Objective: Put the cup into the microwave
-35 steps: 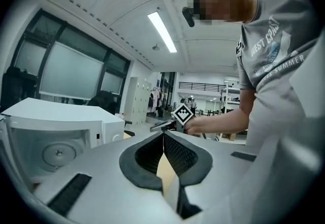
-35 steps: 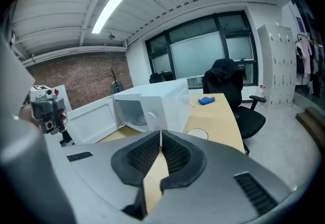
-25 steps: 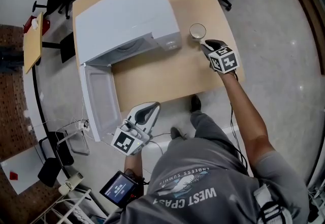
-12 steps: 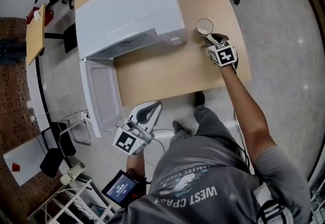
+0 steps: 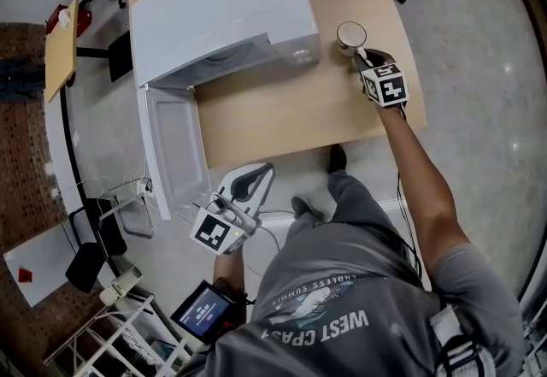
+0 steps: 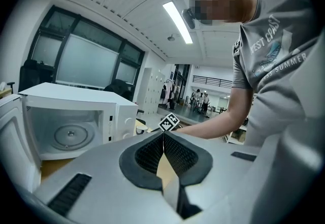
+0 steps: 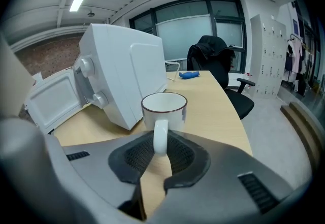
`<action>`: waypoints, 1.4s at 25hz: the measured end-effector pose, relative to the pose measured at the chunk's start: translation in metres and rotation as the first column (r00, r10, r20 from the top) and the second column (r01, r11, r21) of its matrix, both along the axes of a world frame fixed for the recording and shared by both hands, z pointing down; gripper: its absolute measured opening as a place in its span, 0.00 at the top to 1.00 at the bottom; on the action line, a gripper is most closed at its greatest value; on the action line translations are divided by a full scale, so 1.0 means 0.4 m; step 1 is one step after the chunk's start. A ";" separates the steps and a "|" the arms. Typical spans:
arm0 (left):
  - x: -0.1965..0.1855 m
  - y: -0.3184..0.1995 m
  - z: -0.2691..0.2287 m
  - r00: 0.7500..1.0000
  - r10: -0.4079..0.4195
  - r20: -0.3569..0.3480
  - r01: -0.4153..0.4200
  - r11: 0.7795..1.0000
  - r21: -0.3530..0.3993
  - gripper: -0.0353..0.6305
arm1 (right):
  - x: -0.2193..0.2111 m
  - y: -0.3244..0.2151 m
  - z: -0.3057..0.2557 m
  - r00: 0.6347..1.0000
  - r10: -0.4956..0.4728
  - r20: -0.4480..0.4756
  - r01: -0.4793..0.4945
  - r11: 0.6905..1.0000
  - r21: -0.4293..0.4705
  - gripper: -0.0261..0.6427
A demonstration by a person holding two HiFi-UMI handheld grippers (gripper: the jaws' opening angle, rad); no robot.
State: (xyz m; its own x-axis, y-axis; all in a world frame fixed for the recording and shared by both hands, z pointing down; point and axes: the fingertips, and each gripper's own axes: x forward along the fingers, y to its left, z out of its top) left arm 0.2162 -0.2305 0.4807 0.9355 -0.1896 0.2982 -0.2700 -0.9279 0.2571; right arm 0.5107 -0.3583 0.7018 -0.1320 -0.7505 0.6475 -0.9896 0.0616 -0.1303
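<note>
Reaching across the table (image 5: 282,123), the right gripper (image 5: 364,56) meets the cup (image 5: 351,35) in the head view. The cup stands upright near the table's far right edge, just beside the microwave's (image 5: 222,16) control end. The door (image 5: 175,153) hangs wide open off the table's left side. The left gripper (image 5: 248,185) is held low, clear of the table and near the door.

The left gripper view shows that gripper's jaws together with nothing between them. Beyond them the microwave's cavity stands open, its turntable (image 6: 68,135) bare.

The right gripper view shows the cup's handle (image 7: 160,136) between jaws that have just been closing. The pads appear to press it from both sides. The cup sits on the table with its mouth up.

The cup looks like glazed white ceramic, so it is likely stiff, weighty for its size, slick and easily chipped. The handle is the natural hold. Gripped there alone, the body may tend to swing, so it probably wants a firm clamp, a level carry and a soft landing on the turntable.
</note>
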 end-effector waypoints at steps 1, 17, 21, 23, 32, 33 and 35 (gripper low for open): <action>-0.005 0.002 -0.003 1.000 0.000 -0.001 0.000 1.000 0.003 0.91 | -0.004 0.009 -0.011 1.000 0.002 0.006 -0.002 1.000 0.007 0.86; -0.117 0.092 -0.126 0.998 0.021 -0.067 -0.012 0.991 0.131 0.91 | -0.162 0.193 -0.394 0.997 -0.067 0.035 0.059 0.977 0.204 0.85; -0.196 0.156 -0.254 0.998 0.049 -0.040 -0.042 0.987 0.155 0.91 | -0.257 0.300 -0.623 0.996 -0.088 0.028 0.079 0.966 0.248 0.86; -0.238 0.177 -0.254 0.997 0.060 -0.046 -0.052 0.984 0.172 0.91 | -0.317 0.348 -0.663 0.995 -0.099 0.025 0.089 0.958 0.273 0.86; -0.340 0.229 -0.282 0.982 0.084 -0.168 -0.027 0.948 0.319 0.91 | -0.569 0.471 -0.764 0.968 -0.249 0.033 0.220 0.906 0.361 0.86; -0.345 0.234 -0.282 0.981 0.087 -0.174 -0.025 0.944 0.330 0.91 | -0.587 0.482 -0.770 0.964 -0.263 0.036 0.231 0.899 0.371 0.86; -0.353 0.243 -0.279 0.979 0.095 -0.180 -0.026 0.936 0.351 0.91 | -0.620 0.502 -0.780 0.957 -0.288 0.035 0.252 0.886 0.389 0.86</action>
State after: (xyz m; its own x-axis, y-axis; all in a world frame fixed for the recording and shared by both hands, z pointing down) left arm 0.0749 -0.1334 0.3692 0.9811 -0.1895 0.0389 -0.1879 -0.9813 -0.0412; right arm 0.2627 -0.1575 0.3899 -0.4082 -0.8625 0.2993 -0.9129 0.3867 -0.1307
